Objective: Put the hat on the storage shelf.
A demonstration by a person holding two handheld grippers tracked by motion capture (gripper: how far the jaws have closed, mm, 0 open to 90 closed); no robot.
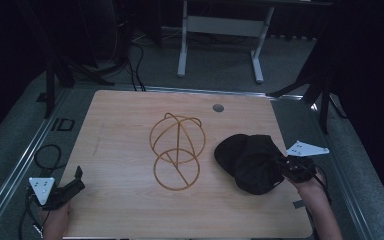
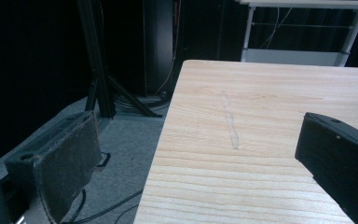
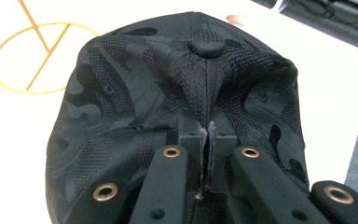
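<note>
Pinching cap [image 3: 121, 107] fabric, right gripper [image 3: 208, 140]; high view adds wire stand [image 1: 176, 150].

I am seeing a black camouflage-patterned cap [image 1: 250, 162] lying near the table's [image 1: 130, 125] right edge, its crown pinched into a fold. A gold wire stand [image 1: 176, 150], a dome over a flat ring, is sitting at the table's middle.

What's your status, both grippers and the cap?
Right gripper shut on black cap, pinching crown fabric. Left gripper open, idle at the table's near left corner. Wire hat stand mid-table, beside the cap.
</note>
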